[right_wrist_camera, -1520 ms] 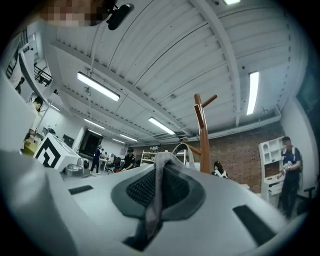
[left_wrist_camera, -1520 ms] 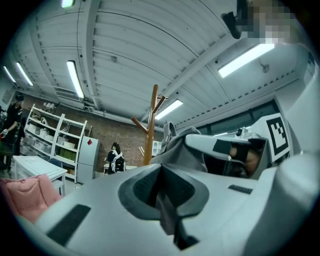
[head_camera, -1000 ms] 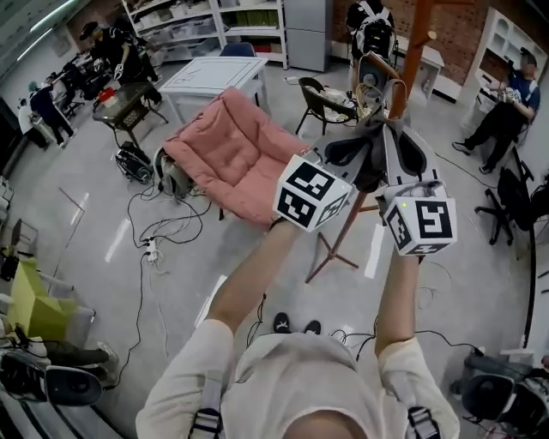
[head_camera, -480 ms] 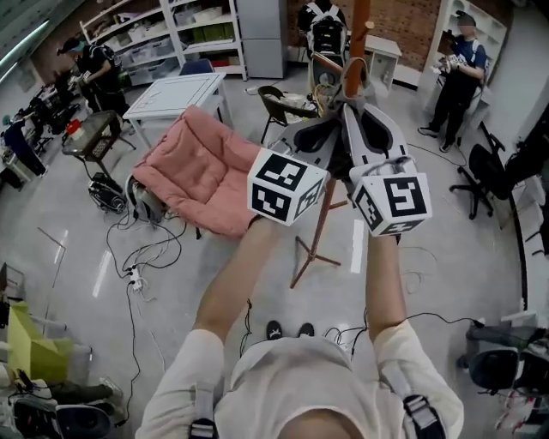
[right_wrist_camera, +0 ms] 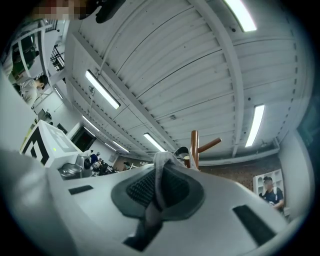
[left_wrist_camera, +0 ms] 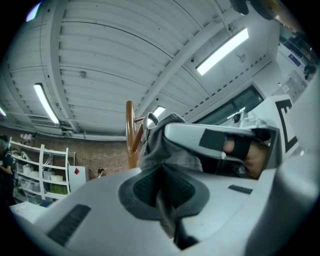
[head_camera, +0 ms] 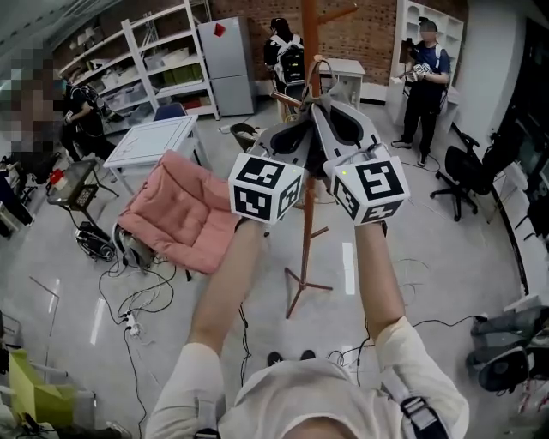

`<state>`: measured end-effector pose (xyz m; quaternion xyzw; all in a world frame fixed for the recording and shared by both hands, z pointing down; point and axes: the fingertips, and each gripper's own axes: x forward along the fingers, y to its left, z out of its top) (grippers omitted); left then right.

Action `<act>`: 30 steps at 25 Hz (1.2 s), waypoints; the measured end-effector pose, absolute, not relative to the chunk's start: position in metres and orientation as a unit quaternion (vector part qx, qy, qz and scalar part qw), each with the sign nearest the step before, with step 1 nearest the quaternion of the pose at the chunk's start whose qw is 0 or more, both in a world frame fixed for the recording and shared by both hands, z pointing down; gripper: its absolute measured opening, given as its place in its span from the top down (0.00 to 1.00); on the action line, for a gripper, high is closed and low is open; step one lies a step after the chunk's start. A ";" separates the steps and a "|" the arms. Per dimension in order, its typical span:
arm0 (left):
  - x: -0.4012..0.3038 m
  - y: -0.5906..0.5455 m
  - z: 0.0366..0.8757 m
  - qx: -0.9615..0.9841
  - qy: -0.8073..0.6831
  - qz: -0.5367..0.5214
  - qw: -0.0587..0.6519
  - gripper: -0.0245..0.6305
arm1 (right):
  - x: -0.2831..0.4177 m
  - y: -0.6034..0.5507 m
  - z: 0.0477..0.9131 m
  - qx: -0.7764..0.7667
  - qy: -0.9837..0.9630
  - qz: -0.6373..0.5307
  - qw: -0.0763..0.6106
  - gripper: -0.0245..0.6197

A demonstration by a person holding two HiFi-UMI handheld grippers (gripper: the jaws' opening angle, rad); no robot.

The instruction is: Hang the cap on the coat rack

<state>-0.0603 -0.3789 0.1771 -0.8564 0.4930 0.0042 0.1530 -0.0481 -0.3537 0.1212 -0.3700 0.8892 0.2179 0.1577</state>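
Cap [left_wrist_camera: 165, 145] lifted higher, pinched by left gripper [head_camera: 290, 139] and right gripper [head_camera: 341, 120]; coat rack [head_camera: 310, 30] top now close on far side, so hanging looks next.

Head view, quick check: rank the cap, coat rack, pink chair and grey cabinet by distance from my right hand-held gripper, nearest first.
1. The cap: pinched in the right hand-held gripper itself.
2. The coat rack: its pole stands right beside the jaws.
3. The pink chair: on the floor, down to the left.
4. The grey cabinet: far back, by the brick wall.
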 end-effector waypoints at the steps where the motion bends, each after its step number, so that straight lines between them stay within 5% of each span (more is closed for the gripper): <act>1: -0.060 -0.382 0.170 -0.854 0.495 0.003 0.159 0.95 | -0.048 -0.358 0.115 -0.370 0.889 0.219 0.160 0.95; 30: -0.081 -0.447 0.195 -0.855 0.506 -0.020 0.112 0.95 | -0.073 -0.433 0.141 -0.385 0.902 0.165 0.108 0.95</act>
